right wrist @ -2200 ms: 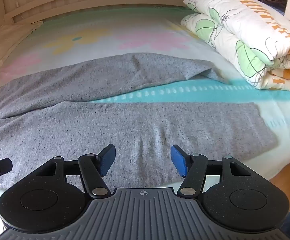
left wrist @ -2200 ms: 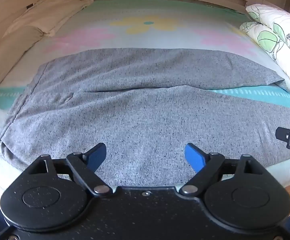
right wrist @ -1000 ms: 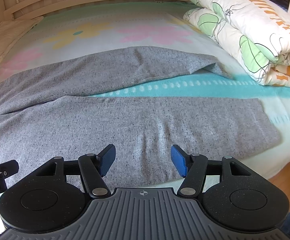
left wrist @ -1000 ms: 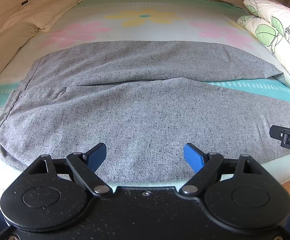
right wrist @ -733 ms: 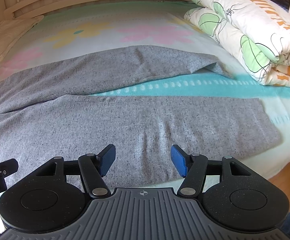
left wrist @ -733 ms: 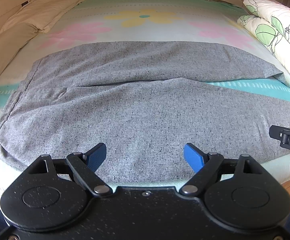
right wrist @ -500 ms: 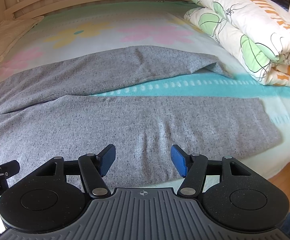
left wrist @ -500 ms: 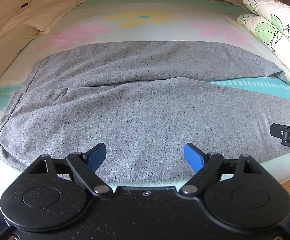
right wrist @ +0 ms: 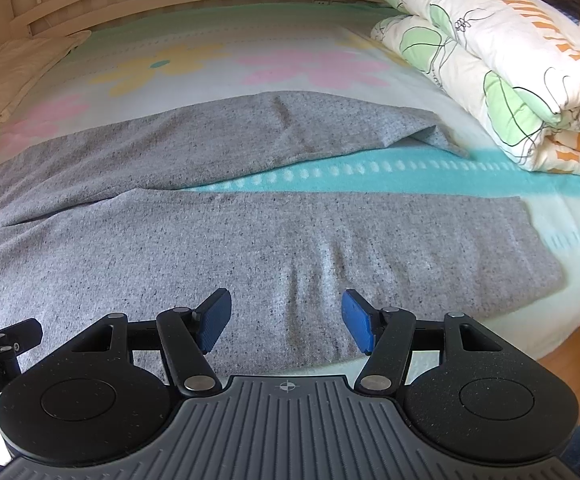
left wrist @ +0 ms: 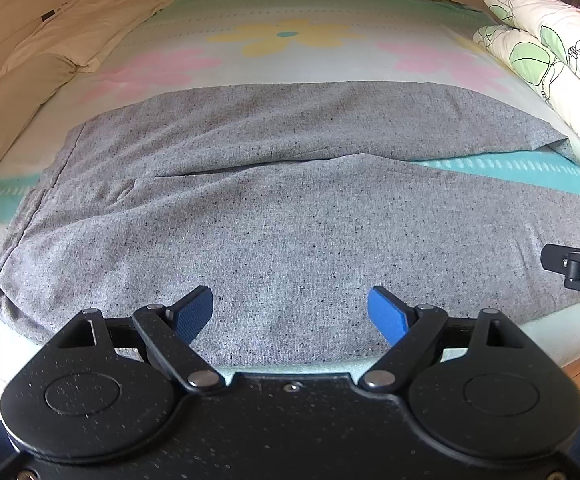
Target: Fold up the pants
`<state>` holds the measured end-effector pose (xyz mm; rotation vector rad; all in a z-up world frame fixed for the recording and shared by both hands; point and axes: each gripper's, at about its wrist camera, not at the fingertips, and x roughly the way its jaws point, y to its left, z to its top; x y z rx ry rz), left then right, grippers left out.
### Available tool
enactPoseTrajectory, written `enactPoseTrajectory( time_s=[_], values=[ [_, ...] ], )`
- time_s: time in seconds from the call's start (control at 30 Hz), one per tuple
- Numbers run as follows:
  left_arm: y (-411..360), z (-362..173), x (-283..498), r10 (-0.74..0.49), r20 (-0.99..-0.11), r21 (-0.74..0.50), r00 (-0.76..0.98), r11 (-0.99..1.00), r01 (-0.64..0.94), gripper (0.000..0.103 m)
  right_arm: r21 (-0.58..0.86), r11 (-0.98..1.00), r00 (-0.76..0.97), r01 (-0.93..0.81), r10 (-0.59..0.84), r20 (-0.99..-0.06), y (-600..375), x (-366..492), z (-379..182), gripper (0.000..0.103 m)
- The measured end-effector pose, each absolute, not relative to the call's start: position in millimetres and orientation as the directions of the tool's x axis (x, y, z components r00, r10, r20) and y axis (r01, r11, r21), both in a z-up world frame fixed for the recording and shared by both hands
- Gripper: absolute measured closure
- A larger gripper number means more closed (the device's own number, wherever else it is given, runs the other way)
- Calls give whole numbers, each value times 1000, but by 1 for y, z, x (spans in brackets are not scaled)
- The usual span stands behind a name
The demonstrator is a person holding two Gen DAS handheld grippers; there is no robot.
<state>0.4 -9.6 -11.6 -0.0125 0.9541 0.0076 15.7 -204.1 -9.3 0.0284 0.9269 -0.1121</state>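
flowered sheet (left wrist: 290,56), pillow (left wrist: 85,32), folded quilt (right wrist: 502,64)

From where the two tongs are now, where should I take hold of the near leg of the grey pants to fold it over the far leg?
Grip the grey speckled knit pants along the near leg's front edge, coming from the bedside. That edge lies flat and free by the mattress side, just ahead of the open right tongs and open left tongs, so each can probably pinch it and lift it across.

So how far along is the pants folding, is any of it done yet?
Barely started. The grey pants lie spread flat on the bed, both legs apart with teal sheet showing between them; no fold is visible. In hand: nothing, since the left tongs and right tongs are open at the near edge. Every fold is left.
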Motion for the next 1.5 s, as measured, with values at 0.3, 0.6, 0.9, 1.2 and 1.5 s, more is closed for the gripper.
enactPoseTrajectory(
  time_s=[0.3, 0.6, 0.9, 1.2, 1.5],
  values=[
    [-9, -12, 0, 0, -816, -7, 578, 1000, -11, 18, -25, 994, 595, 106, -83, -799, -203, 15, -9, 44],
    [-10, -11, 1, 3, -816, -4, 578, 1000, -10, 18, -25, 994, 594, 105, -83, -800, -203, 15, -9, 44],
    [-10, -11, 1, 5, -816, -3, 577, 1000, -13, 18, -24, 994, 594, 106, -83, -800, -202, 15, -9, 44],
    [-10, -12, 1, 7, -817, 0, 577, 1000, -13, 18, -24, 994, 594, 106, -83, -800, -202, 15, -9, 44],
    [-10, -16, 2, 21, -818, 13, 575, 1000, -18, 18, -26, 995, 595, 101, -82, -800, -200, 15, -9, 44]
  ],
)
